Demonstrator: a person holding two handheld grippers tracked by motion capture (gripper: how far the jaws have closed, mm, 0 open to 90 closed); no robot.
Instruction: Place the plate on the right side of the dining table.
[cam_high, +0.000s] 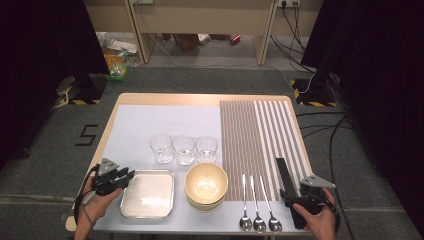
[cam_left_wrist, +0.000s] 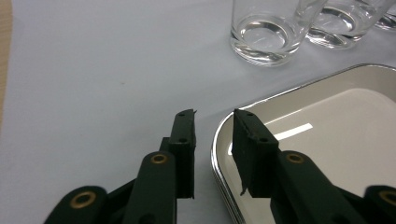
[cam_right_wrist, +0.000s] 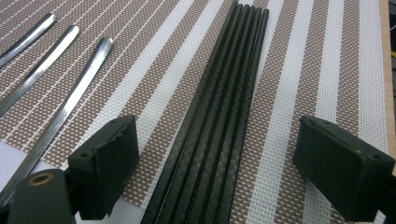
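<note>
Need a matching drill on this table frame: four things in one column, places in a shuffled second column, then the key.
Things:
1. shiny square metal tray
2. stacked cream round bowls
3. three clear drinking glasses
4. bundle of black chopsticks

Places:
A. on the brown-and-white striped woven placemat
B. in a row behind the tray and bowls
C. its rim corner between the left gripper's jaws
D. between the tray and the three metal spoons

Pairs: 1-C, 2-D, 3-B, 4-A
</note>
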